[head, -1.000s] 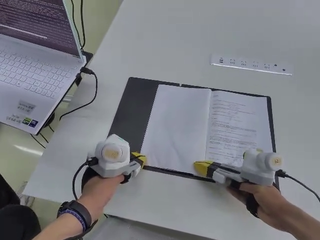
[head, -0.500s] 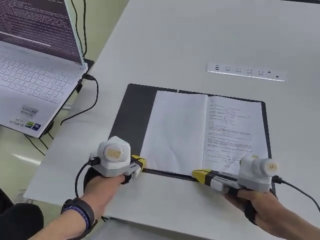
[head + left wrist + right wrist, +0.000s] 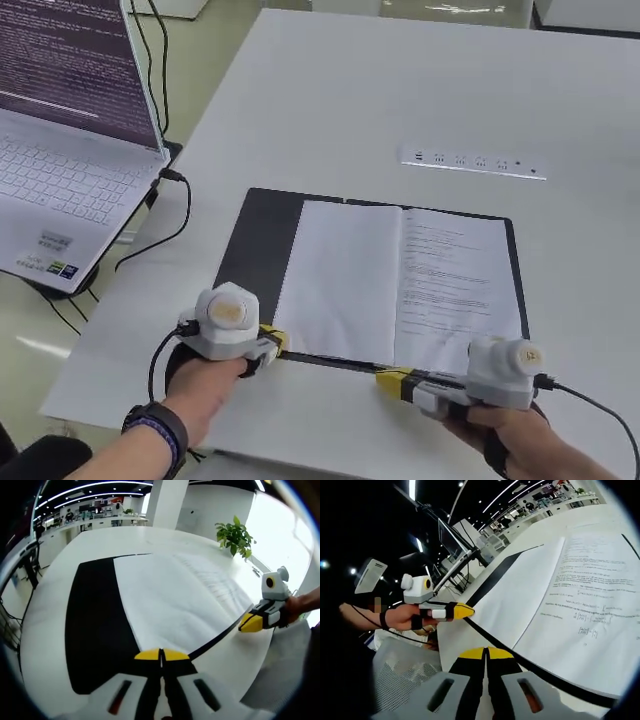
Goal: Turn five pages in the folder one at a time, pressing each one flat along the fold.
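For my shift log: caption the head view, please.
Left gripper and right gripper, yellow-tipped, shut, at near edge of open black folder on white table.

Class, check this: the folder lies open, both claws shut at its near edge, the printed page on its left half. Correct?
No. The head view shows the printed page on the right half of the folder; the rest stands.

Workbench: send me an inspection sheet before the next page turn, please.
Surface: white table.
Job's things: black folder open flat; blank page left, printed page right.
Clutter: power strip; laptop beside the table's left edge.
Grippers: left gripper and right gripper, jaws shut, at the folder's near edge.
Cables: laptop cable; gripper lead.
Surroundings: open office, potted plant.
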